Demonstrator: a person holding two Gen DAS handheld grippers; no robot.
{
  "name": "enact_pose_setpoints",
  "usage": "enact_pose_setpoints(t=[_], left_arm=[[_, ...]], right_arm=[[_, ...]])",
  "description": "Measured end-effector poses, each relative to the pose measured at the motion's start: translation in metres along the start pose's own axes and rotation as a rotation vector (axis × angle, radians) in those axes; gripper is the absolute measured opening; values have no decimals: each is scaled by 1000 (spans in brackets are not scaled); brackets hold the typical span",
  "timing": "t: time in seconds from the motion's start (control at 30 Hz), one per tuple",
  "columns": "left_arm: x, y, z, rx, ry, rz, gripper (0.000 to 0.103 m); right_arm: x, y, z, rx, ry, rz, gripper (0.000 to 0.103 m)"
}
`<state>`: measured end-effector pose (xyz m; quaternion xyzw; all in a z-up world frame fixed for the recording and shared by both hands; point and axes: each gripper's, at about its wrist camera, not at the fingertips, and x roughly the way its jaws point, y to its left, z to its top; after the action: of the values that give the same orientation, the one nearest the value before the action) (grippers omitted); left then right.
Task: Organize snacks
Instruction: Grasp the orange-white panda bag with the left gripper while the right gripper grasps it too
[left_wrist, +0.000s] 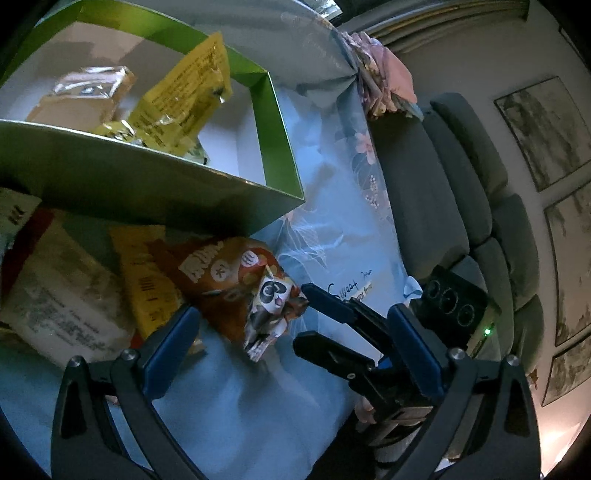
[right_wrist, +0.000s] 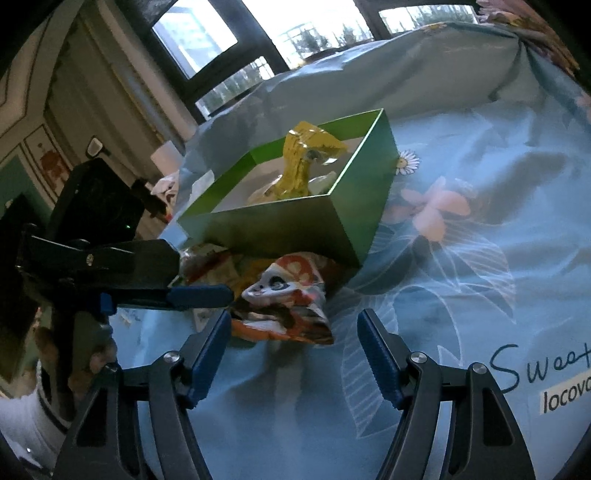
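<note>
Right wrist view, left to right: left gripper (right_wrist: 199, 295) fingers spread, nothing held, tip near orange panda snack bag (right_wrist: 288, 306) on blue floral sheet (right_wrist: 480, 258) before green box (right_wrist: 295, 225), right gripper (right_wrist: 295, 354) jaws wide, empty.

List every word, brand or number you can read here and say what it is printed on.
"Sweet" – handwritten-style script on the blue floral cloth.
"locova", cut off by the frame edge – white label on that cloth, under "Sweet".
Orange snack bag: brand lettering too blurred to read.
Yellow packet in the green box: print too small.
</note>
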<state>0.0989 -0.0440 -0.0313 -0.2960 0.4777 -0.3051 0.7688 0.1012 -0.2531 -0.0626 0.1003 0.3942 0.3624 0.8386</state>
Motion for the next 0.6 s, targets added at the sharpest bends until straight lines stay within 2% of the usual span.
enact_pose_setpoints(t=[0.1, 0.17, 0.3, 0.37, 0.43, 0.6], left_arm=[[4, -1, 0, 8, 8, 4, 98], [5, -2, -1, 10, 12, 3, 91], [9, -2, -1, 12, 20, 16, 87], [11, -1, -1, 11, 29, 19, 73], [15, -1, -1, 9, 40, 31, 70], [18, 7, -2, -17, 47, 67, 55]], right_arm=[[-3, -5, 1, 20, -16, 24, 73], [-1, -6, 1, 30, -13, 44, 69], [7, -4, 0, 25, 7, 60, 59], [10, -2, 0, 18, 13, 67, 52], [11, 0, -1, 11, 13, 64, 48], [14, 0, -2, 3, 29, 59, 44]])
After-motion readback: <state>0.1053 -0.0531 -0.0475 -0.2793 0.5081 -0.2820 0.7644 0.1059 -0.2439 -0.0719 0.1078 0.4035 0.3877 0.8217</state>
